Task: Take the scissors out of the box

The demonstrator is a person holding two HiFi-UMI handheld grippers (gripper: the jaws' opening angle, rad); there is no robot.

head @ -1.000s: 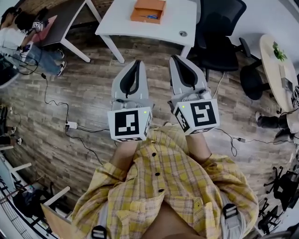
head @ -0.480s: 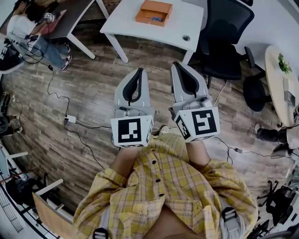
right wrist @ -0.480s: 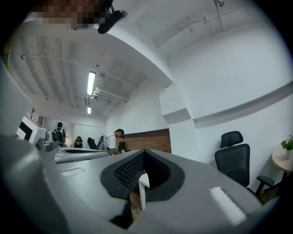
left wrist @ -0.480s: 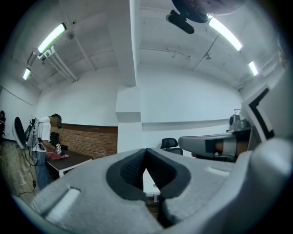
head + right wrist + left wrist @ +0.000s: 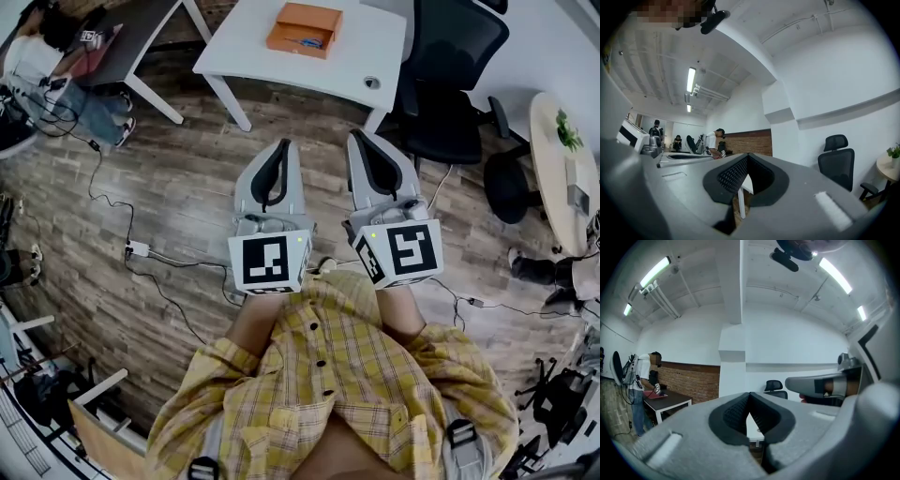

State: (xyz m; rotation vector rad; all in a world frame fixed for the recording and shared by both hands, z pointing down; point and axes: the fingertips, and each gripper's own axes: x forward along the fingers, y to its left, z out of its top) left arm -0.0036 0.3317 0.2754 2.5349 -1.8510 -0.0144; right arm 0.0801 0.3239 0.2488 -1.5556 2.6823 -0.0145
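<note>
An orange box [image 5: 303, 29] lies open on the white table [image 5: 272, 66] at the top of the head view. A small bluish item inside it, likely the scissors [image 5: 306, 39], is too small to make out. My left gripper [image 5: 282, 145] and right gripper [image 5: 357, 137] are held side by side over the wooden floor, pointing at the table and well short of it. In the left gripper view the left gripper [image 5: 750, 394] has its pads meeting at the tips with nothing between them. The right gripper [image 5: 748, 155] looks the same in its own view.
A black office chair [image 5: 450, 84] stands right of the table, with a round table [image 5: 561, 141] further right. A dark desk [image 5: 131, 37] with a seated person [image 5: 42, 61] is at the upper left. Cables and a power strip [image 5: 138, 250] lie on the floor at left.
Both grippers have shifted slightly down and to the right in the head view, still shut and side by side. The box stays on the table.
</note>
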